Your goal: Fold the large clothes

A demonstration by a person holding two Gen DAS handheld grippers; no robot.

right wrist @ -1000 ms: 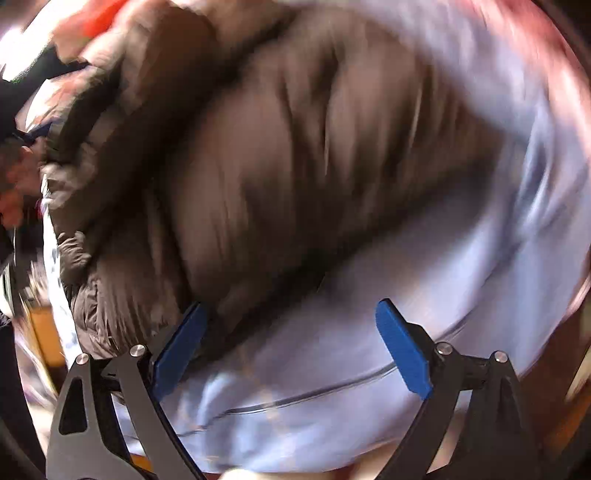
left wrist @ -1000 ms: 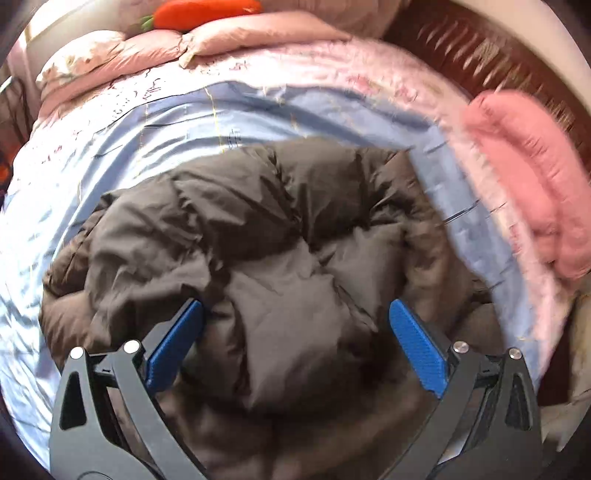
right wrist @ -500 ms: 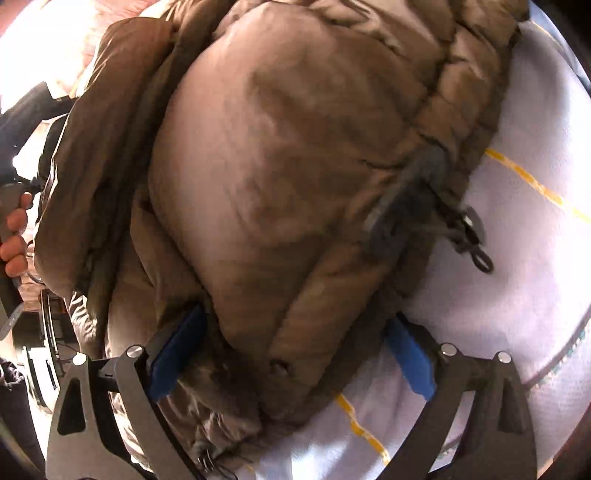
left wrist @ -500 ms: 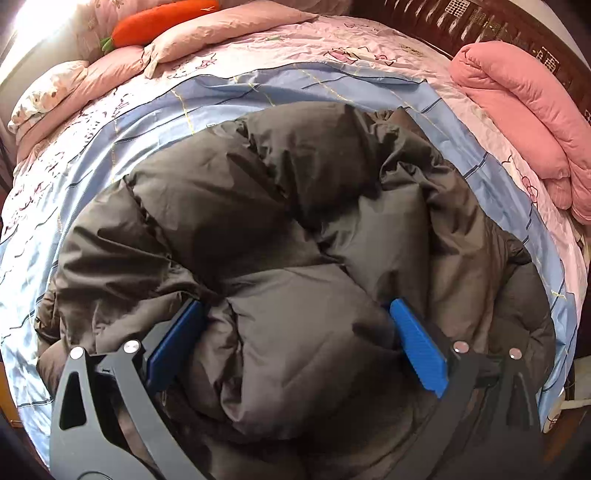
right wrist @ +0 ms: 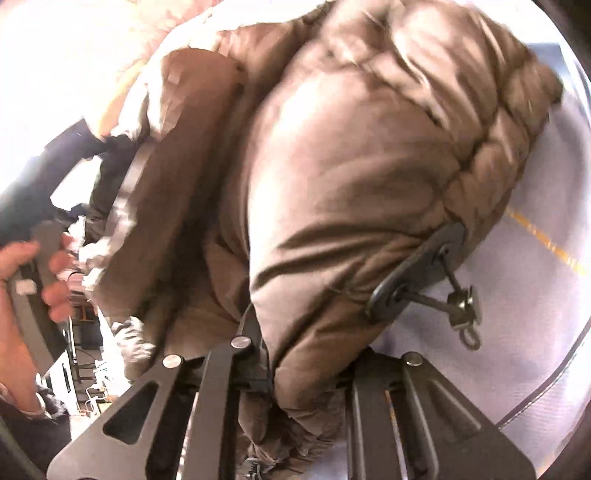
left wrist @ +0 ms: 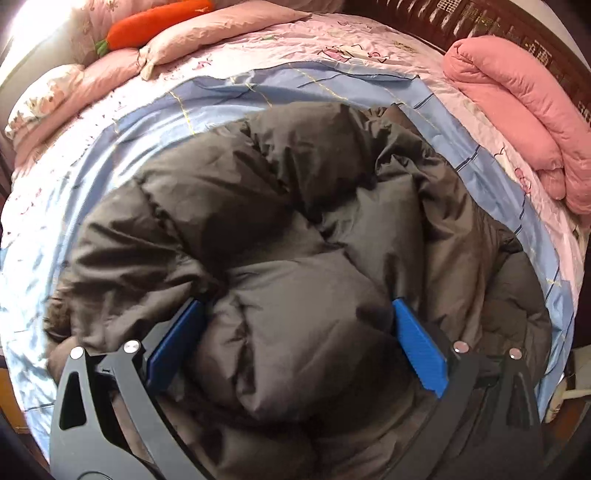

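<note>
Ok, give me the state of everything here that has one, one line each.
Left gripper: open, pads astride a jacket bulge.
Right gripper: shut on jacket.
Jacket: crumpled, bunched on the bed.
Pink blanket: folded.
Drawcord toggle: hanging loose.

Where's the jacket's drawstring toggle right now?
In the right wrist view the drawstring toggle hangs at the jacket edge on the right, over the pale blue sheet, just above and right of the right claw.

Jacket (left wrist: pixel 295 229) bunched on bed sheet (left wrist: pixel 122 147), pillows (left wrist: pixel 207 33) behind it, folded quilt (left wrist: pixel 517 110) right
</note>
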